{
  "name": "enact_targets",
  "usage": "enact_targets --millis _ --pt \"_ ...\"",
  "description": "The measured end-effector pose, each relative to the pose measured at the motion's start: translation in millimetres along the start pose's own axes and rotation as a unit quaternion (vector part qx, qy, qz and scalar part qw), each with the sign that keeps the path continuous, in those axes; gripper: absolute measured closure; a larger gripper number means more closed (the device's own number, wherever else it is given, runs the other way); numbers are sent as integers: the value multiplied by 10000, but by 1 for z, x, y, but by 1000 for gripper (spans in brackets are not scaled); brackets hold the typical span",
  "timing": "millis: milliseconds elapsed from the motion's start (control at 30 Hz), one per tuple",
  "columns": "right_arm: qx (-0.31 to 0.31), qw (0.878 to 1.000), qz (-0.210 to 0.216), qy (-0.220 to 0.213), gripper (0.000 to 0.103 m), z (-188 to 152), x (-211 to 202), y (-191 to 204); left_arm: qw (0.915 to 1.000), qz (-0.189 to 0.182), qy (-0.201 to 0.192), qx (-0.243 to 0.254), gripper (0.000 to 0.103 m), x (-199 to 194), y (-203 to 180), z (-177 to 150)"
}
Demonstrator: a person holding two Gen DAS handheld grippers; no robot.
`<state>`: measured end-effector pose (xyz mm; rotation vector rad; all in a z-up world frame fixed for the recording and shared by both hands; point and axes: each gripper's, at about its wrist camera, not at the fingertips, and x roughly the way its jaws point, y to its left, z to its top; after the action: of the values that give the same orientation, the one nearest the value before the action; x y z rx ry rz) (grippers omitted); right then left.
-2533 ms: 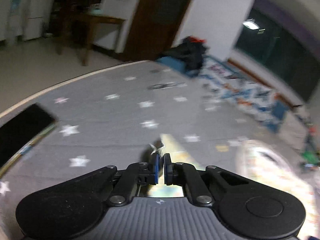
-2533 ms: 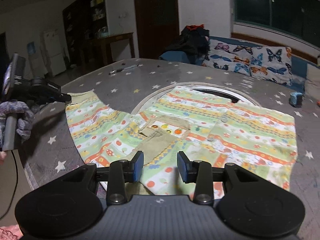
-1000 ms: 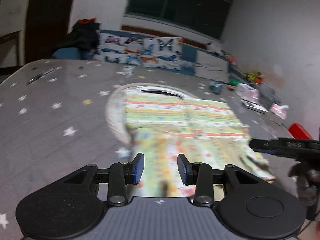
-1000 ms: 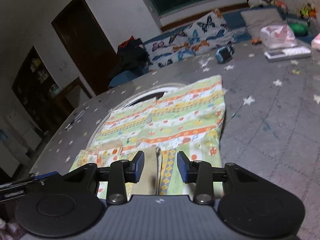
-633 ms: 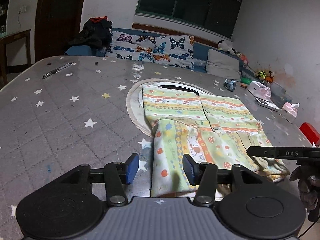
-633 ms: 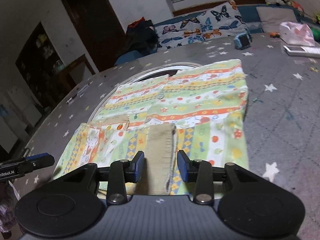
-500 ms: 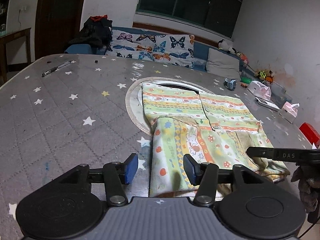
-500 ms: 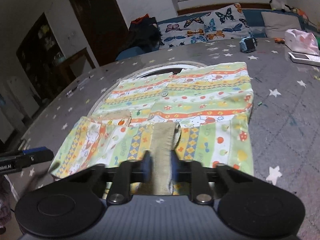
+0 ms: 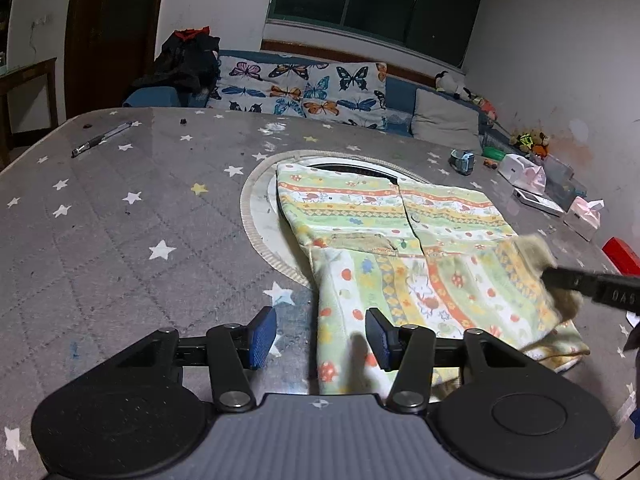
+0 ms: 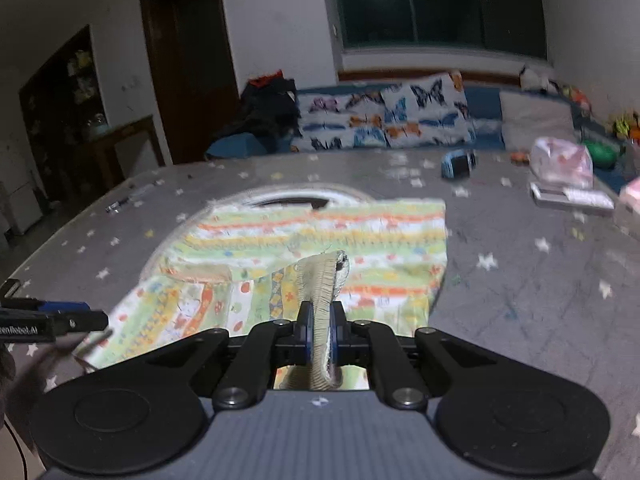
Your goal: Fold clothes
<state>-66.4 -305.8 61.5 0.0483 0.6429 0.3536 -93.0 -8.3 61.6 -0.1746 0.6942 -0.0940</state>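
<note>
We are pinching the tan ribbed cuff (image 10: 322,300) of the little striped shirt (image 9: 404,248) tight in our right hand-held gripper (image 10: 320,332) and holding it up off the cloth. Our left hand-held gripper (image 9: 320,338) is spread wide and holding nothing, hanging over the shirt's near edge. The shirt is lying on the gray star-print counter (image 9: 120,232), partly over a round white mat (image 9: 260,216).

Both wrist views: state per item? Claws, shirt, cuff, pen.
left claw: open, empty, low over the near hem
right claw: shut on the ribbed cuff
patterned shirt: flat on the table, buttoned, sleeves folded across the front
ribbed cuff: pinched, lifted off the shirt
pen: lying on the table's far left, untouched
</note>
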Motion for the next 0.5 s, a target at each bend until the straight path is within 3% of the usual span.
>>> enact_targets --millis 133,200,333,500 --pt "16 9999 -86 123 91 -5 8 -4 9999 -57 -74 70 61 4 -6 13" --pt "-39 9999 -138 94 90 -3 9 -4 9997 -124 -159 163 72 6 -13 23" --pt "-170 9998 -77 15 88 6 11 -4 9982 -325 -244 433 73 17 -30 36" --pt "-524 9985 47 156 84 8 39 1 9966 -321 56 759 75 50 -45 36"
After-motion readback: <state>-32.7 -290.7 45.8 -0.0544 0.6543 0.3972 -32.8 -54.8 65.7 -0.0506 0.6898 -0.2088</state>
